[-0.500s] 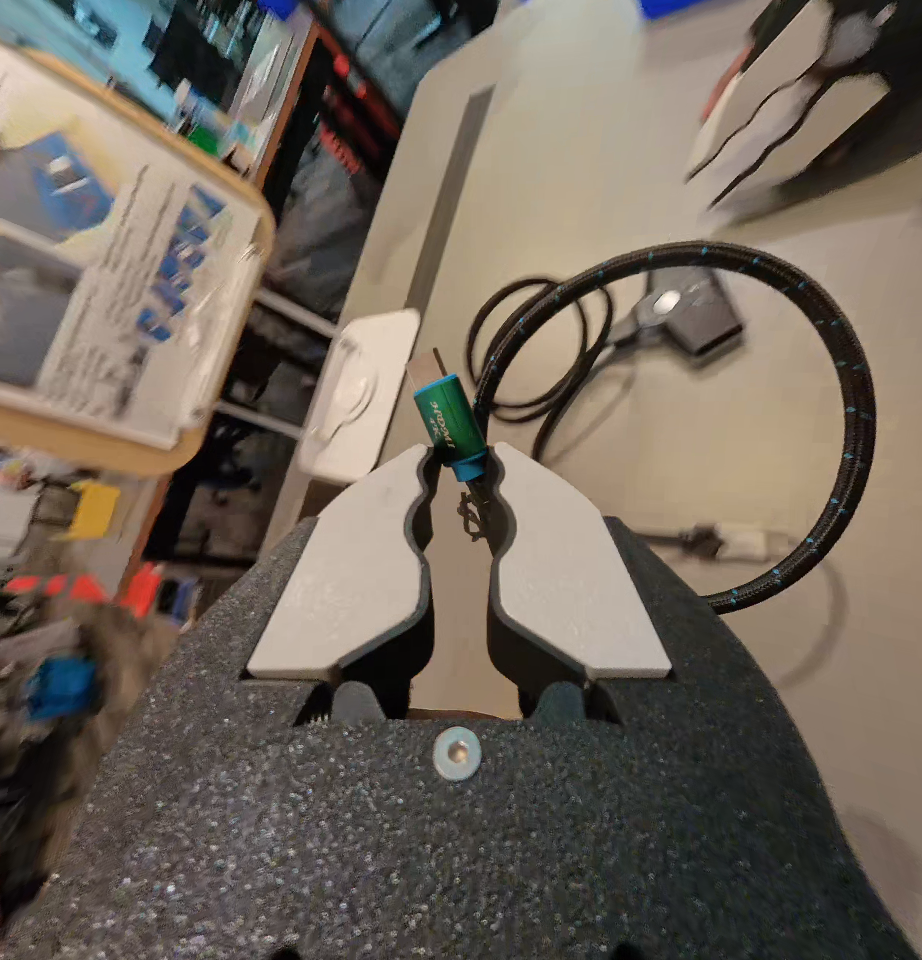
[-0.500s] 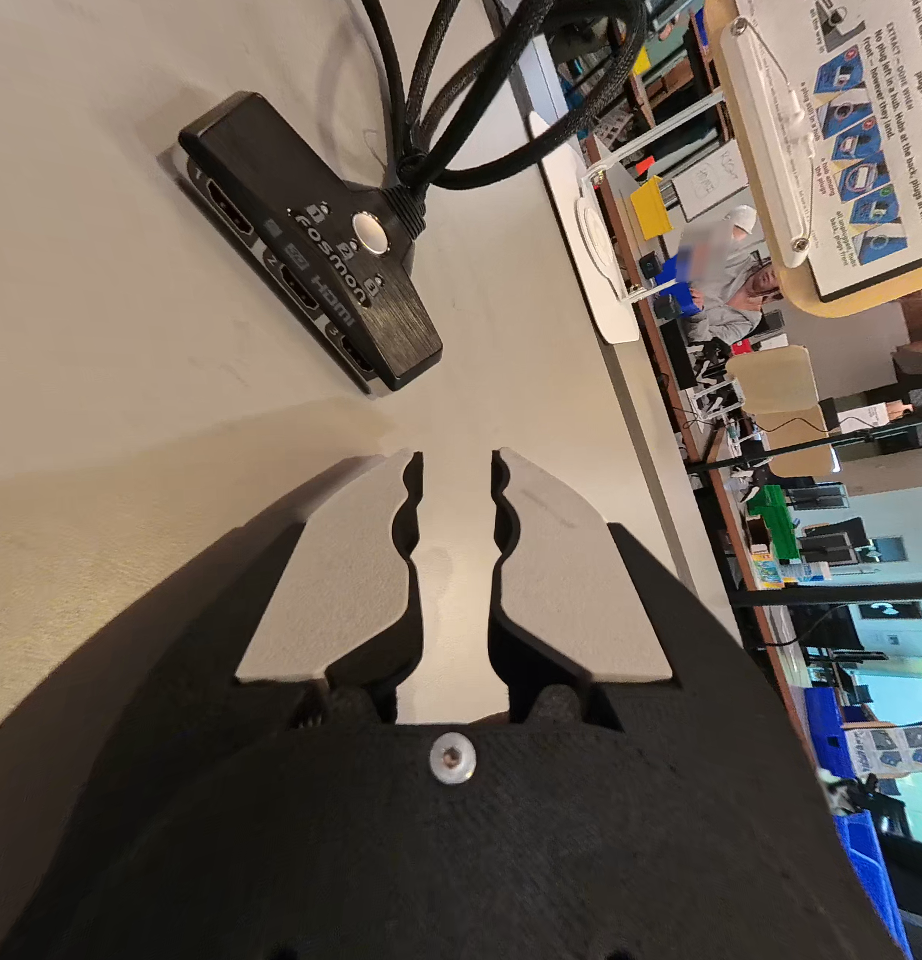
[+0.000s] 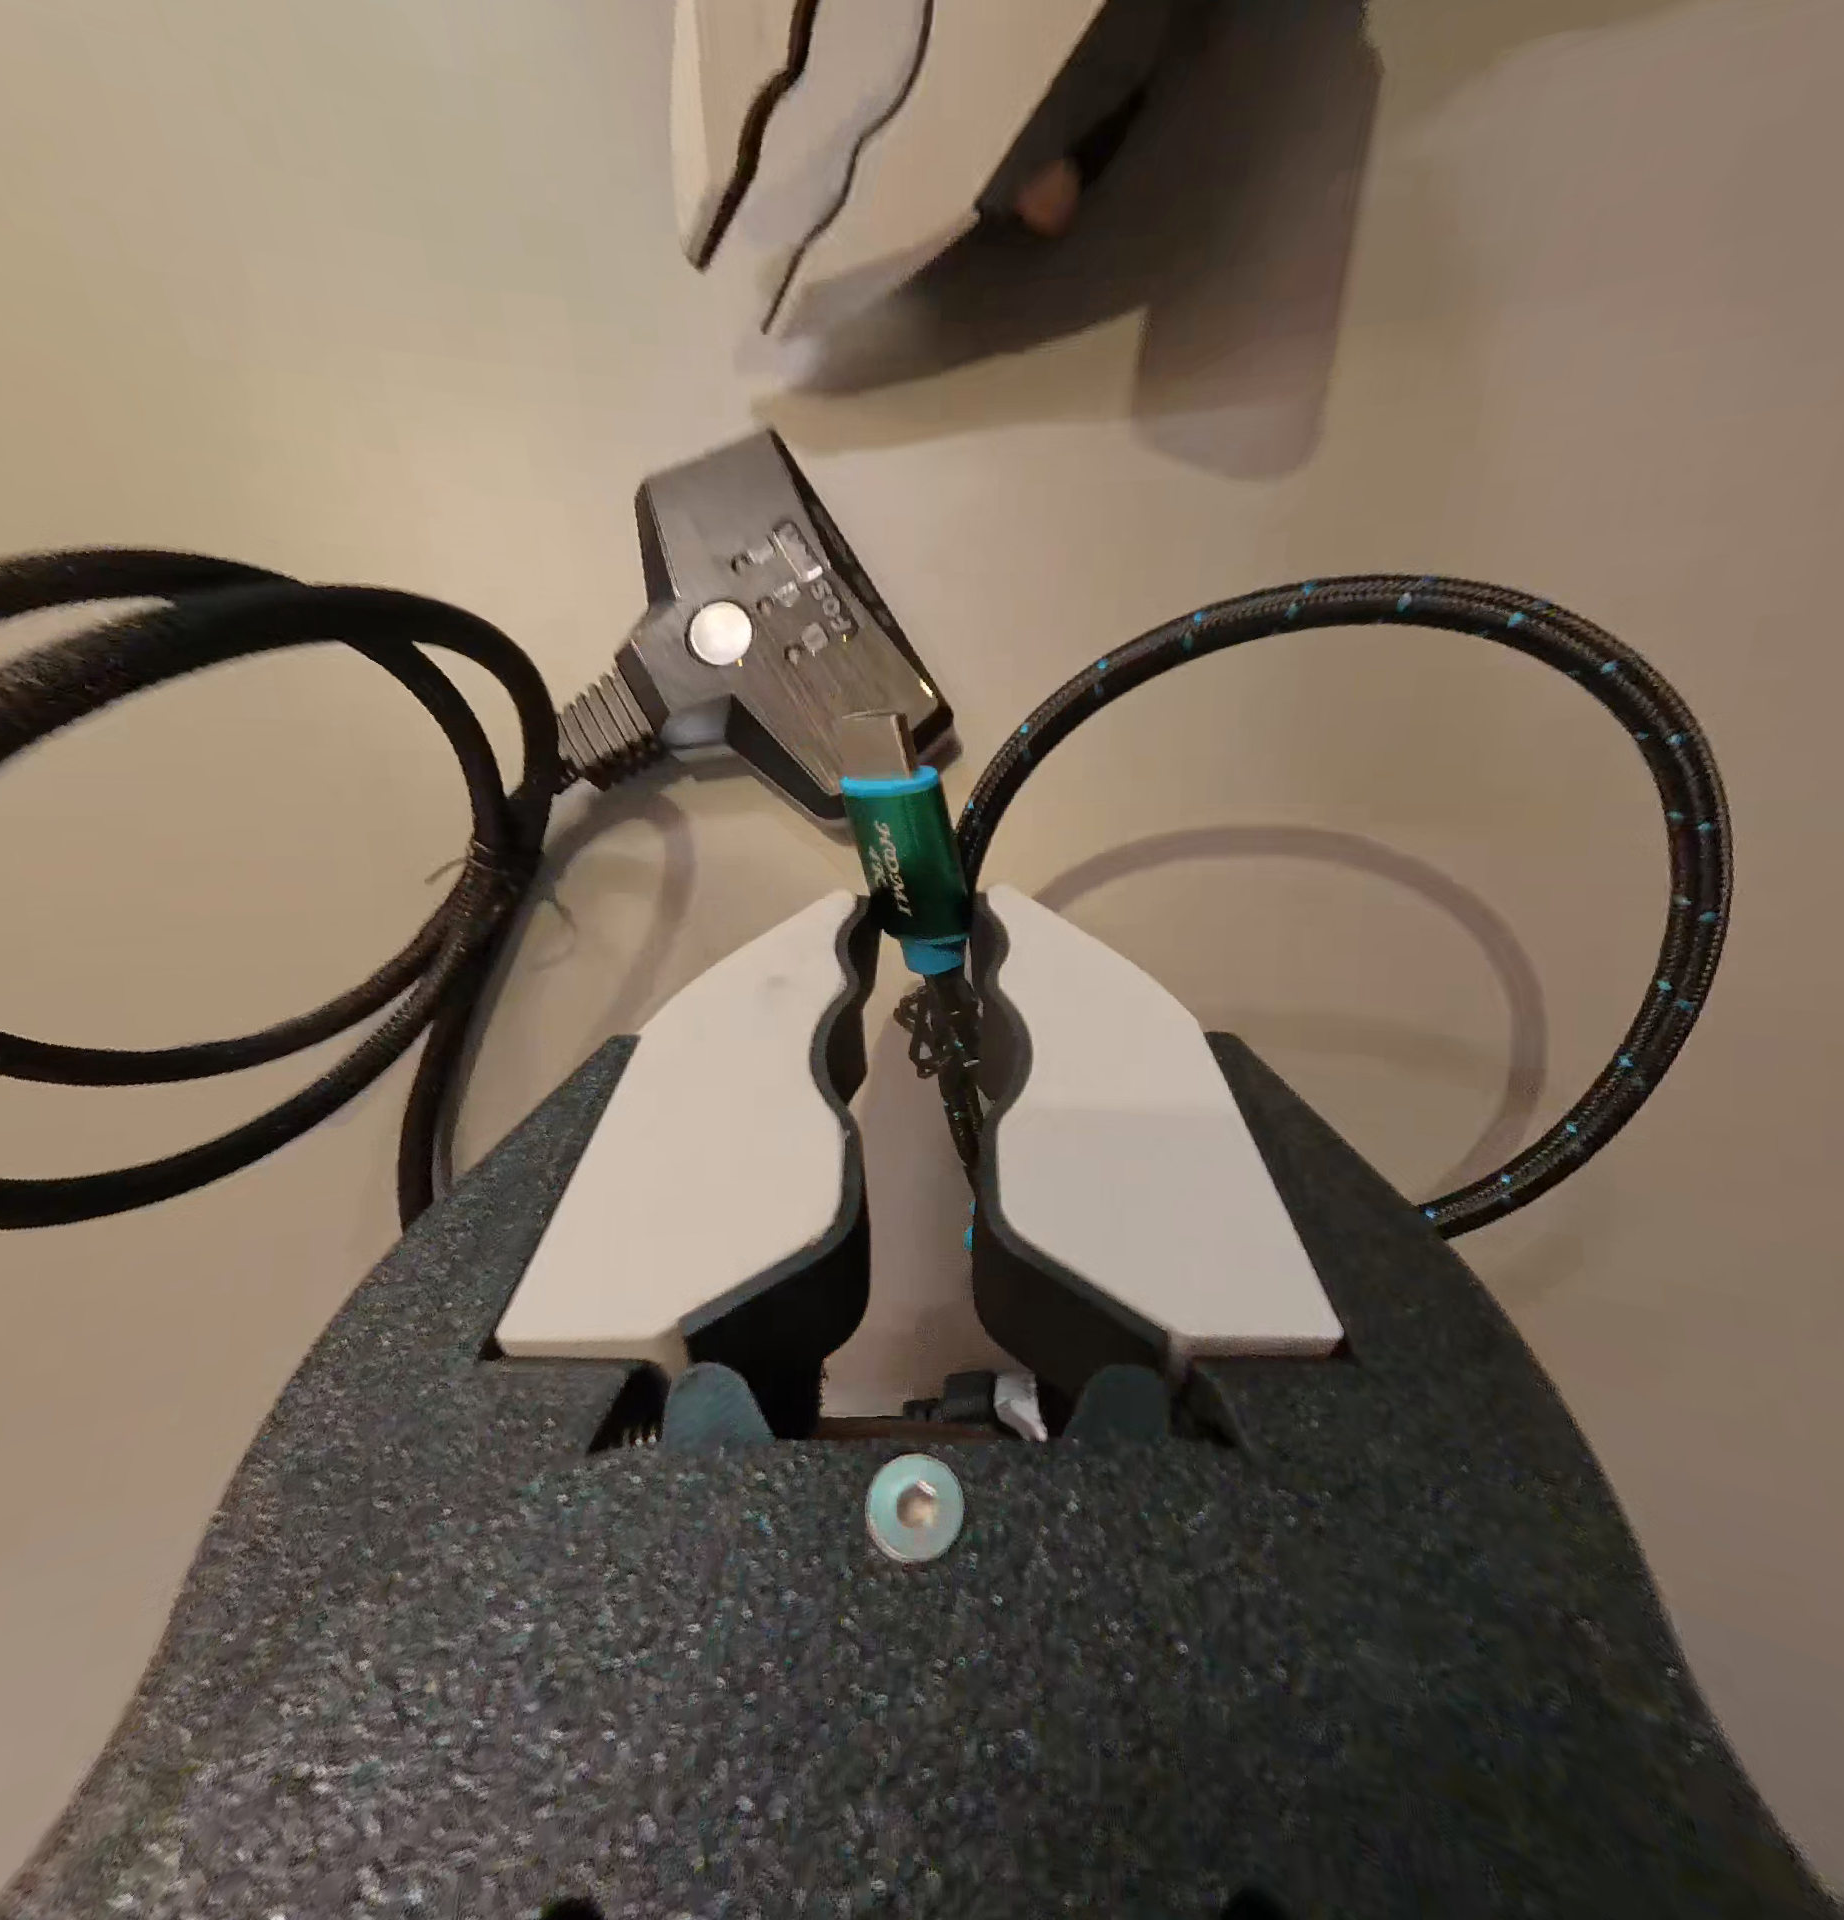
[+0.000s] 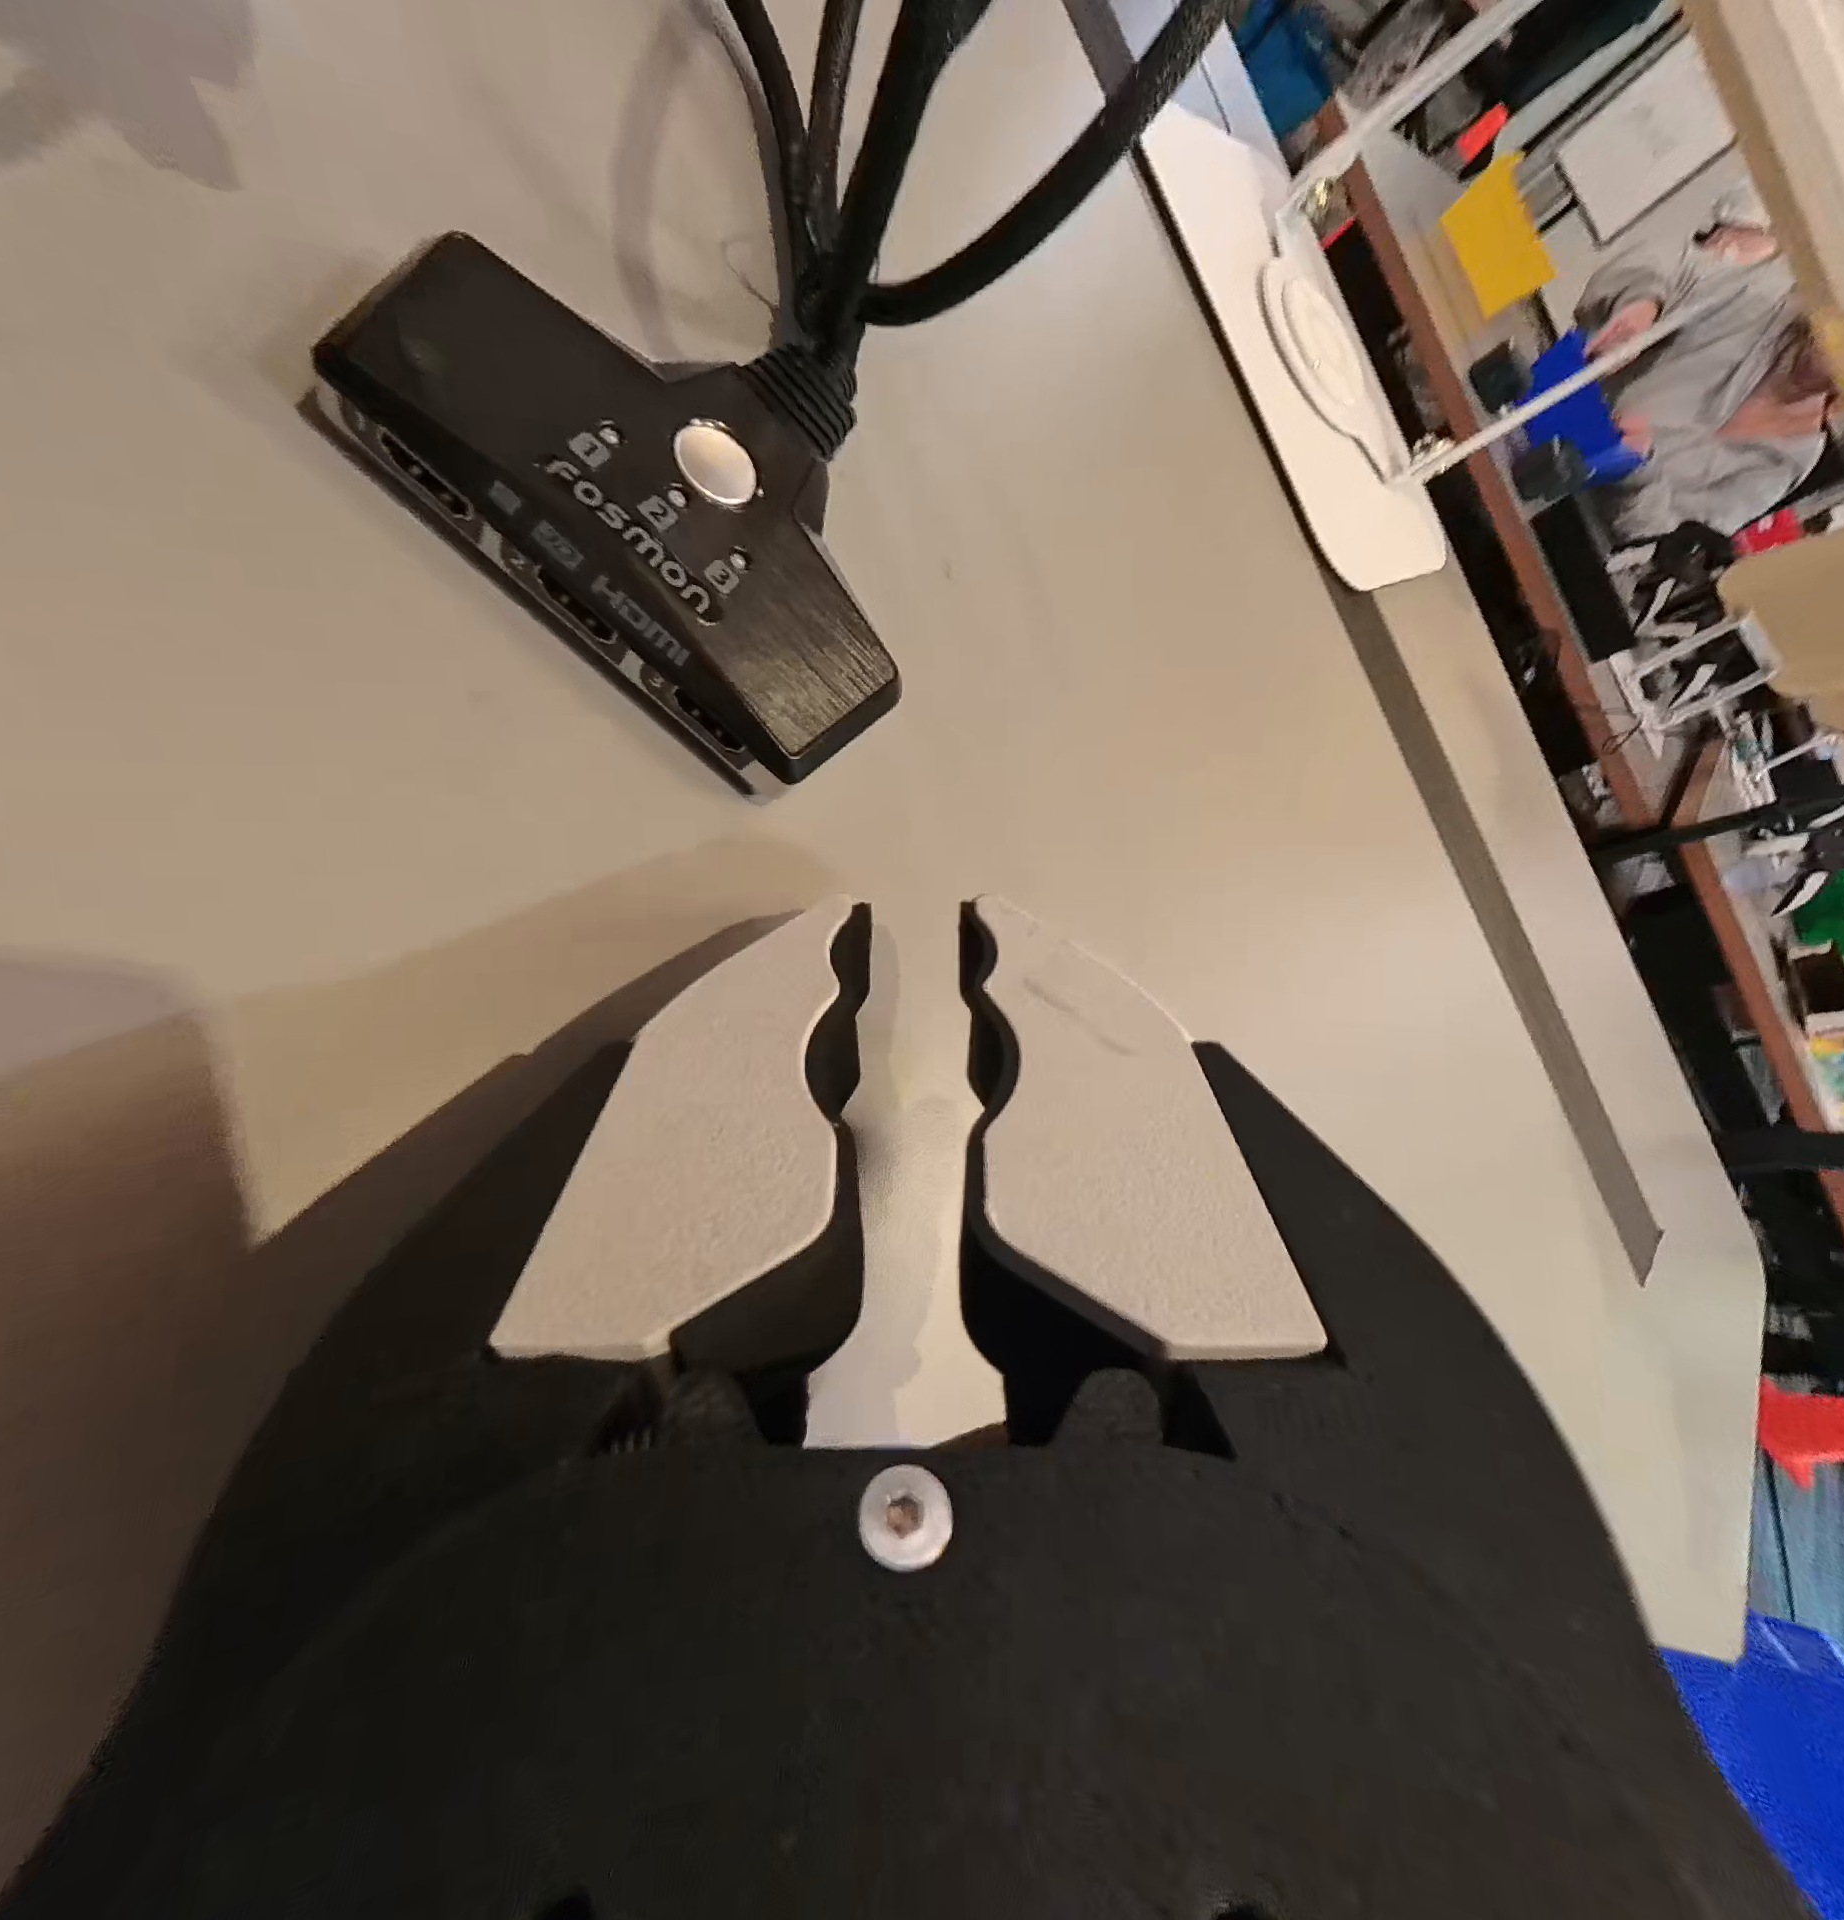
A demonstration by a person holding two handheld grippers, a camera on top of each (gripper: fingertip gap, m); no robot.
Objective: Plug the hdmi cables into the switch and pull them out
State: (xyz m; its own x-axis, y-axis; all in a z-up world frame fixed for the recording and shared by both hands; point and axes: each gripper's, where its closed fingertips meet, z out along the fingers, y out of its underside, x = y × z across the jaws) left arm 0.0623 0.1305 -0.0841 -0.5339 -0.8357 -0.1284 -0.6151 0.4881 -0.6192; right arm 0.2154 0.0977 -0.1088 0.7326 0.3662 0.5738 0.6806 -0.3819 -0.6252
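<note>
The left gripper (image 3: 923,904) clamps a green plug (image 3: 902,852), metal tip pointing at the near corner of the black switch box (image 3: 783,613) on the table (image 3: 274,312). The right gripper (image 4: 913,914) hovers unclenched and empty, near the box's right corner.

The green metal plug with blue ends (image 3: 905,862) on a black braided cable (image 3: 1583,790) is tilted above the black brushed-metal switch box (image 3: 783,634), which lies flat on the beige bench (image 3: 274,364).

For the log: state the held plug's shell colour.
Green plug, blue end bands; left wrist view.
</note>
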